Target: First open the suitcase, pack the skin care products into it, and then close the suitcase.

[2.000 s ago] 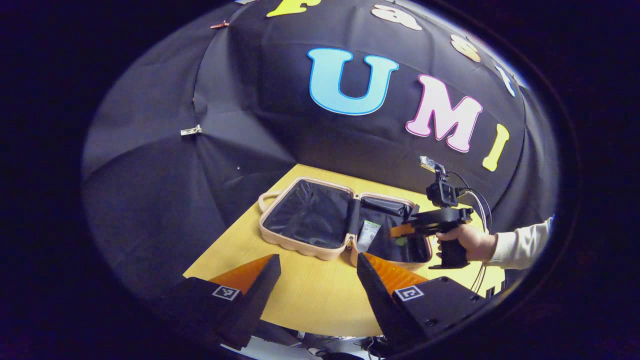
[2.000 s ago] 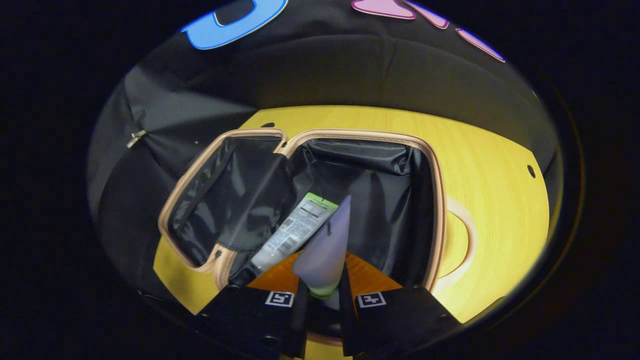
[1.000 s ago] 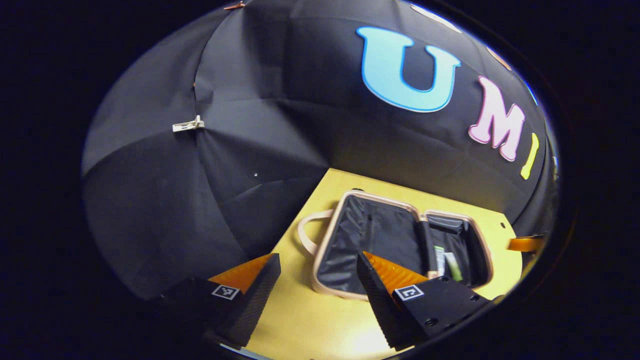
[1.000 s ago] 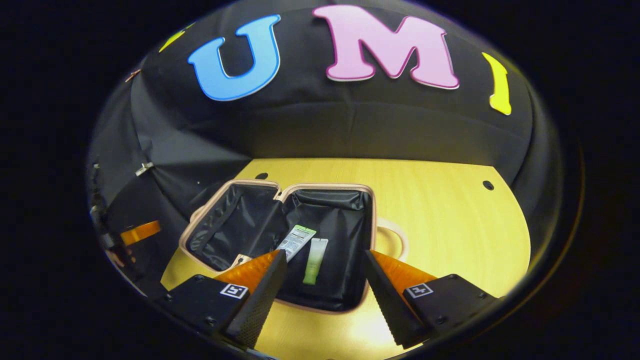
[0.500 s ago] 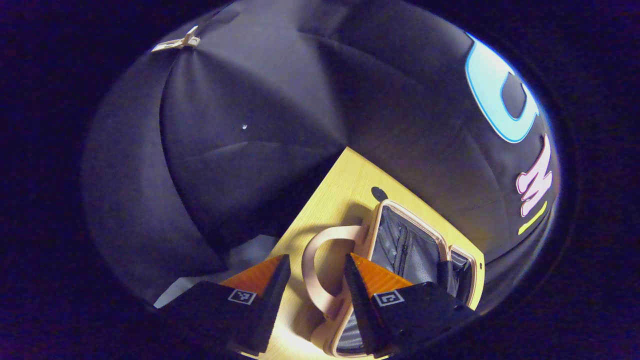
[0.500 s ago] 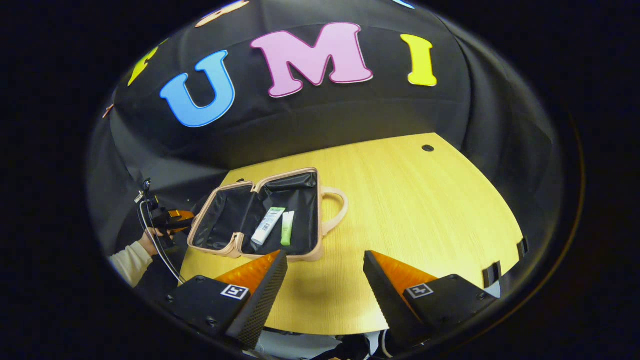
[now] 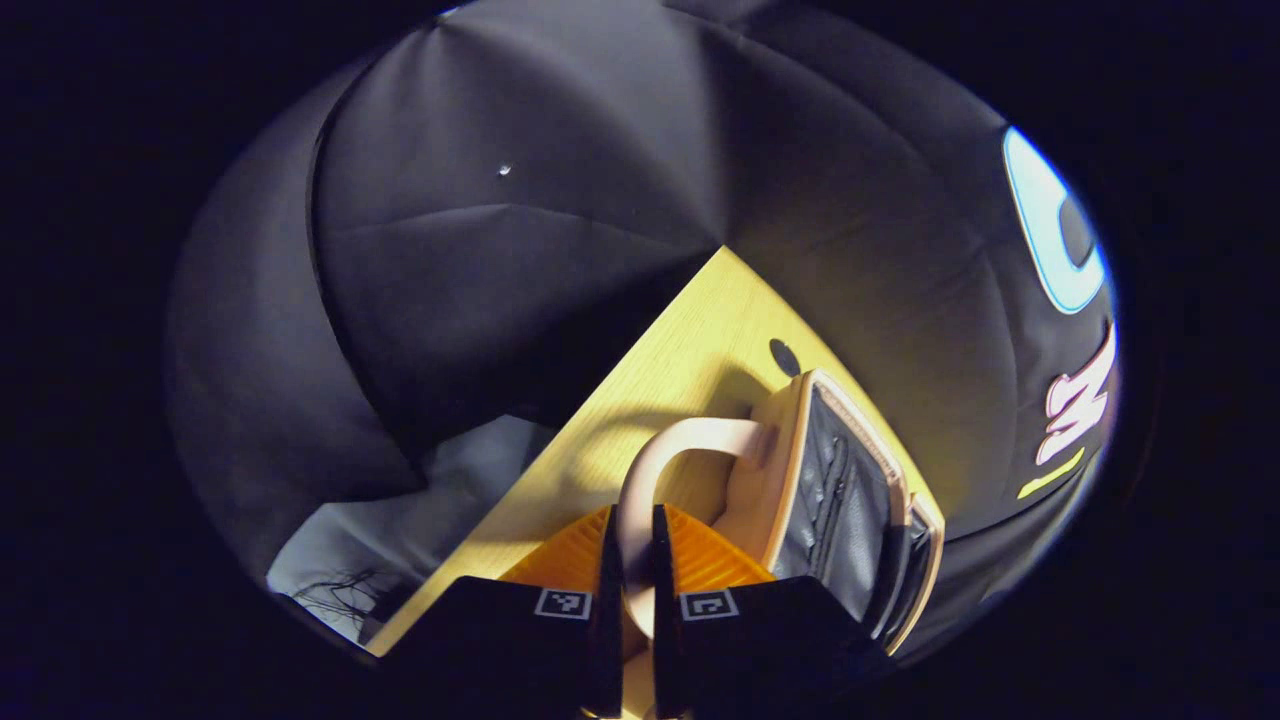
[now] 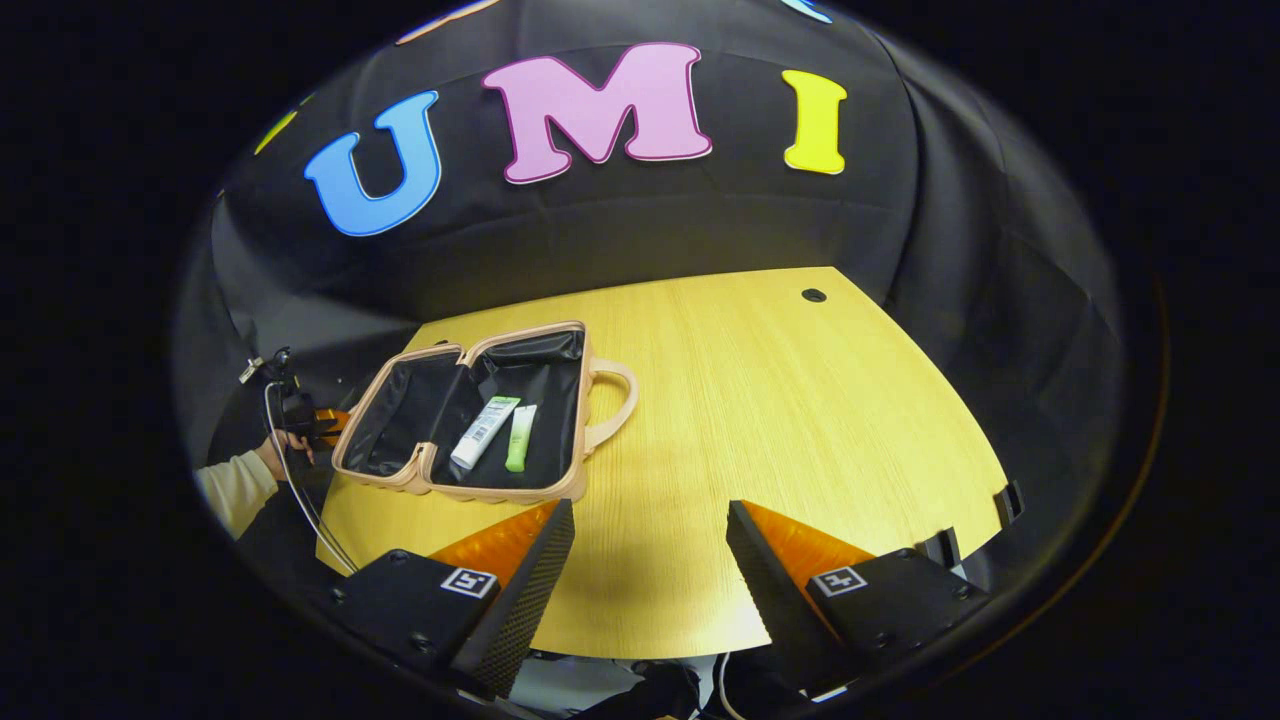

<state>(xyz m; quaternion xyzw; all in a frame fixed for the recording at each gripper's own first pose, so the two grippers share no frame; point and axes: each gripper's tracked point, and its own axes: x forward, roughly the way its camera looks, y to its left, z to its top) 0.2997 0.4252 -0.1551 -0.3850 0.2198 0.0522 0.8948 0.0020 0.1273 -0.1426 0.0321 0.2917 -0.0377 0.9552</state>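
Observation:
A pink suitcase (image 8: 470,485) with black lining lies open on the yellow table (image 8: 800,420). A white tube (image 8: 483,431) and a green tube (image 8: 518,438) rest in its right half. In the left gripper view my left gripper (image 7: 632,545) is shut on the suitcase handle (image 7: 660,470) of the left half (image 7: 835,500), which stands tilted up off the table. That gripper (image 8: 318,424) and the hand holding it also show at the suitcase's left end in the right gripper view. My right gripper (image 8: 645,550) is open above the table's near edge, nothing between its fingers.
The second handle (image 8: 612,400) sticks out from the suitcase's right half. Cable holes (image 8: 813,295) (image 7: 784,356) mark the far table corners. Black cloth walls close in behind and to both sides. Cables hang below the near table edge.
My left gripper has closed on the suitcase's left handle and that half has begun tilting up. My right gripper let the green tube go into the suitcase and pulled back, open, toward the near edge.

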